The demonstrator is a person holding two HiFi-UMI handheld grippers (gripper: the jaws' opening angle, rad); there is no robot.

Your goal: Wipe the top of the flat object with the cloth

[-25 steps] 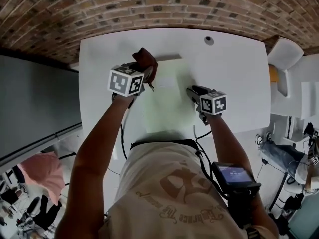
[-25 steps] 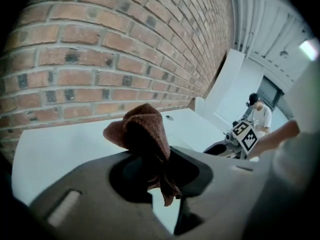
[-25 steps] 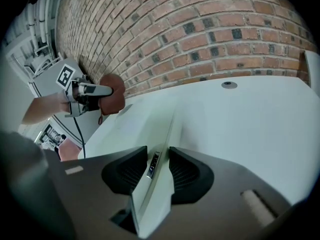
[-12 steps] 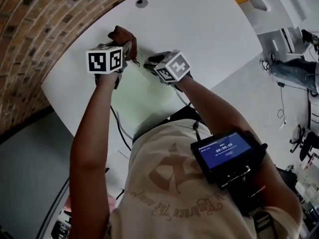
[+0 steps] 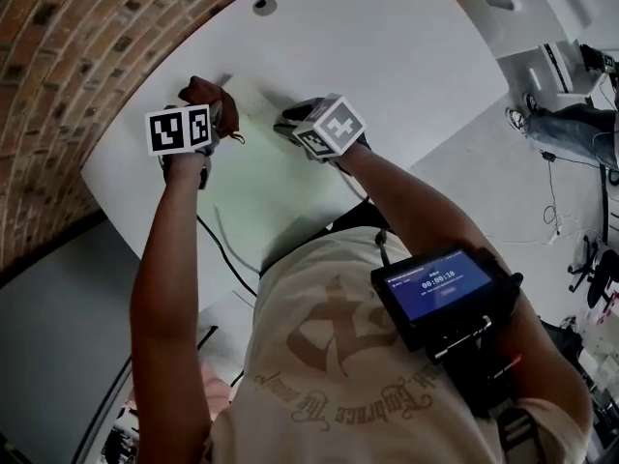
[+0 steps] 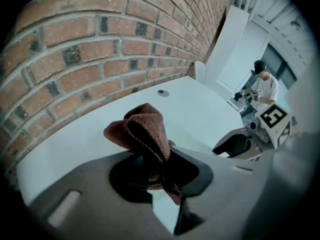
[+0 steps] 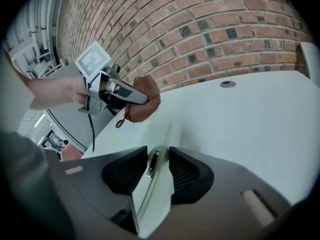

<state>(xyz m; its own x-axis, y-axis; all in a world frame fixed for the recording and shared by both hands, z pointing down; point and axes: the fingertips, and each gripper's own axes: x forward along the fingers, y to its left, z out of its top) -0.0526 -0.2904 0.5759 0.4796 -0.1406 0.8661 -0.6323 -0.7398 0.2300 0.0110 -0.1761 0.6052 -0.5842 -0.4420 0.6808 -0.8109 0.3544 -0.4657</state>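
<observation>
A pale green flat object [image 5: 266, 177] lies on the white table [image 5: 387, 46]. My left gripper [image 5: 215, 114] is shut on a bunched brown cloth [image 5: 205, 93], which hangs at the object's far left corner. In the left gripper view the cloth [image 6: 142, 131] sticks out of the jaws of my left gripper [image 6: 155, 169]. My right gripper [image 5: 286, 124] is shut on the object's right edge. In the right gripper view that edge [image 7: 142, 134], with a small metal clip on it, runs between the jaws of my right gripper [image 7: 159, 166]. Beyond it is the cloth [image 7: 142, 100].
A brick wall [image 6: 100, 44] borders the table's far side. A round grommet hole [image 5: 263, 6] sits in the tabletop beyond the grippers. A thin cable [image 5: 227, 249] crosses the near table edge. Desks and a person [image 6: 262, 84] stand off to the right.
The head view has swung round to the left. My left gripper has carried the cloth leftward and lower, toward the flat object's far left corner. The right gripper has kept its hold.
</observation>
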